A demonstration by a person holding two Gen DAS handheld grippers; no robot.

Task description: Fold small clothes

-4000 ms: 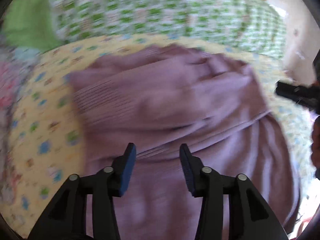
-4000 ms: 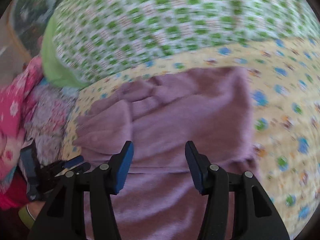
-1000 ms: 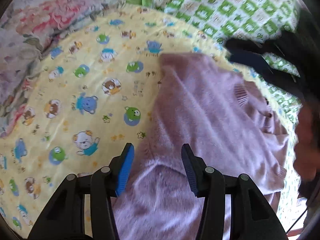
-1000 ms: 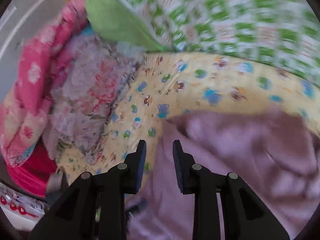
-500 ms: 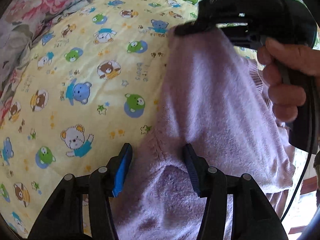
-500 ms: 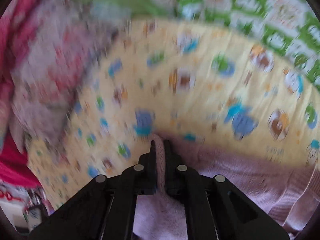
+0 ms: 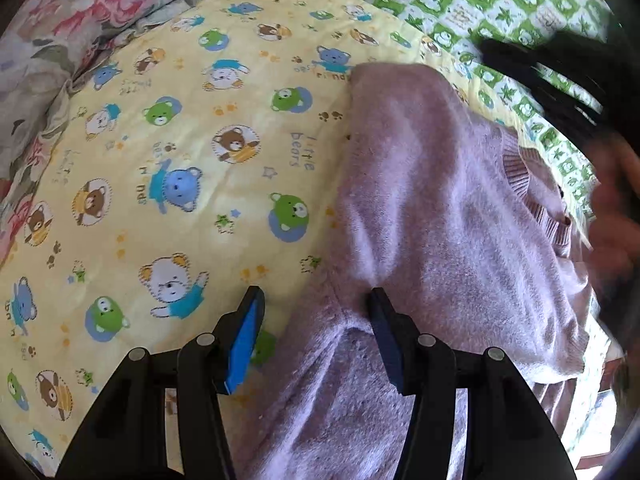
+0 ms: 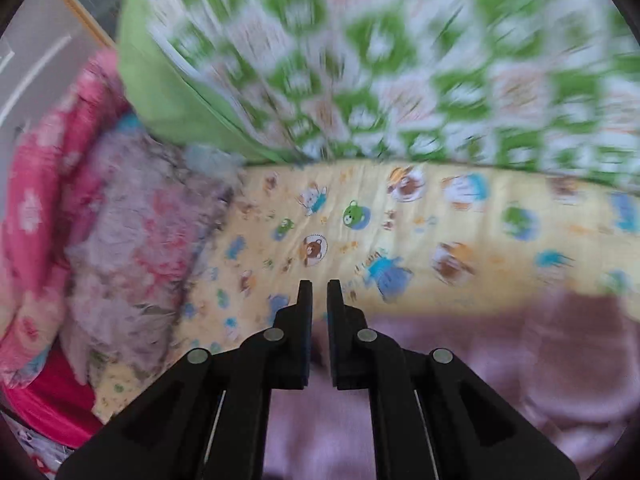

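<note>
A small lilac knitted sweater [image 7: 440,220] lies folded over on a yellow bear-print sheet [image 7: 180,160]. My left gripper [image 7: 316,320] is open, its jaws straddling the sweater's lower left edge, not clamped. In the right wrist view the sweater [image 8: 520,380] lies below and to the right of my right gripper [image 8: 319,296]. That gripper's jaws stand nearly together with a narrow gap and nothing between them, above the sheet [image 8: 360,240]. The right gripper and hand appear blurred at the upper right of the left wrist view [image 7: 560,80].
A green-and-white checked quilt [image 8: 400,60] lies beyond the sheet. A floral grey-pink blanket [image 7: 80,20] and a pink blanket [image 8: 36,200] are piled at the left.
My right gripper let go of the sweater's corner and pulled up and away to the right. The sweater's folded corner now rests on the sheet. My left gripper stayed open in place.
</note>
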